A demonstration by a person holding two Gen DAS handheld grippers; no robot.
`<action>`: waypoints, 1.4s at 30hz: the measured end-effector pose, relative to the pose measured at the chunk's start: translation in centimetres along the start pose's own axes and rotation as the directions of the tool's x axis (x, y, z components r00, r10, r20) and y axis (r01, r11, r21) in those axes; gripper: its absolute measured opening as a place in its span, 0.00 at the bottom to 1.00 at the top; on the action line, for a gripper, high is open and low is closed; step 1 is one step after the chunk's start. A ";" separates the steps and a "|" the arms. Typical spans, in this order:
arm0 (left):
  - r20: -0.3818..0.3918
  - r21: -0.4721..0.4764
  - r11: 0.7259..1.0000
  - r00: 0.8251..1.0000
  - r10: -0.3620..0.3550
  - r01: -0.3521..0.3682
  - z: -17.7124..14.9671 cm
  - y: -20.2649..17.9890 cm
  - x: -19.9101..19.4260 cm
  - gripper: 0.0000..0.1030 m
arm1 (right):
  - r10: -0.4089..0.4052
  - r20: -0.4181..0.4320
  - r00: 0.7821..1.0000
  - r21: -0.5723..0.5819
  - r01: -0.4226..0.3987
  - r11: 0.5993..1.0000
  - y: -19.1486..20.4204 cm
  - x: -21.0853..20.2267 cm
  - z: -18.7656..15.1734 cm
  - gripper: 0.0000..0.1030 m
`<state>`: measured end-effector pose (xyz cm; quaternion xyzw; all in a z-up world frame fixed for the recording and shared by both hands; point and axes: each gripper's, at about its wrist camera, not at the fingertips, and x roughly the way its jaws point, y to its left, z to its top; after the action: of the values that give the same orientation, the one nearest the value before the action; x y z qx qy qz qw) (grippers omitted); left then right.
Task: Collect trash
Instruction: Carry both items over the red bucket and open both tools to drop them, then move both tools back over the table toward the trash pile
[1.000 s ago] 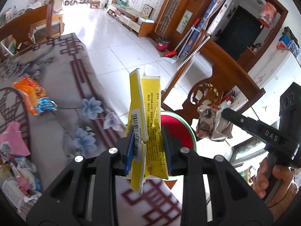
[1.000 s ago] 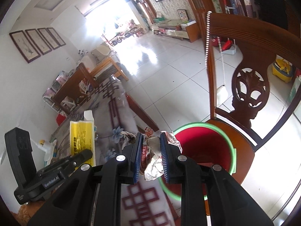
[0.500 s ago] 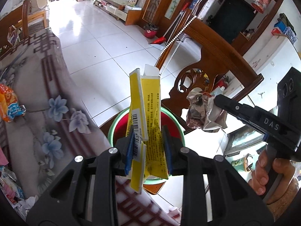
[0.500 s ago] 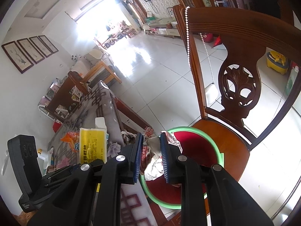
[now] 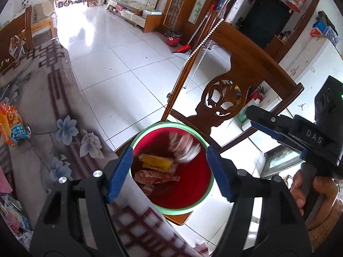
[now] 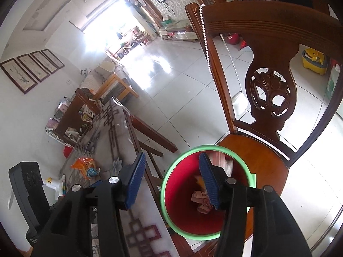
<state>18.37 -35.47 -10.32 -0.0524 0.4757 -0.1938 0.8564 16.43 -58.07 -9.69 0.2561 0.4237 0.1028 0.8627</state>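
We have both sets of jaws opening, with nothing between them. The left gripper [image 5: 169, 171] hangs over the red bucket [image 5: 188, 211], its blue pads spread to either side of the green rim. Our right gripper [image 6: 171, 180] is apart too, one pad over the table edge and the other above the bucket's mouth.

The trash lies inside the bucket: a yellow carton [image 5: 157, 162] rests on crumpled pinkish wrappers [image 5: 157, 176], and a blurred silvery foil wad [image 5: 183, 148] is mid-air just inside the far rim. From the right wrist view that foil [image 6: 220, 160] shows as a pale smear beside the right pad.

The bucket stands on the seat of a carved wooden chair [image 6: 270, 98], just right of the table with the flowered cloth [image 5: 64, 128]. Farther left on that cloth lies an orange snack bag [image 5: 11, 126]. At the near right, a hand [image 5: 304, 188] grips the right gripper's handle.
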 end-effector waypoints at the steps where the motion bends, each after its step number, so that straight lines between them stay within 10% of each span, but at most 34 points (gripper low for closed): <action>1: 0.000 -0.007 1.000 1.000 0.001 -0.001 0.0 0.2 0.0 0.66 | 0.000 0.001 1.000 0.000 0.000 1.000 0.0 0.0 0.0 0.50; 22: 0.090 -0.073 0.997 0.996 0.009 -0.003 -2.3 5.8 -6.6 0.66 | -0.015 -0.012 1.000 -0.074 0.014 0.997 5.8 0.6 -2.9 0.52; 42: 0.139 -0.333 0.934 0.972 0.187 -0.132 -11.9 26.1 -18.9 0.66 | 0.021 -0.159 0.987 -0.242 -0.060 0.968 23.5 7.8 -12.9 0.52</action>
<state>6.90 -3.11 -8.87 -0.1682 0.4295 -0.0383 0.8864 12.07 -30.49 -9.19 0.1468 0.4683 0.1918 0.8499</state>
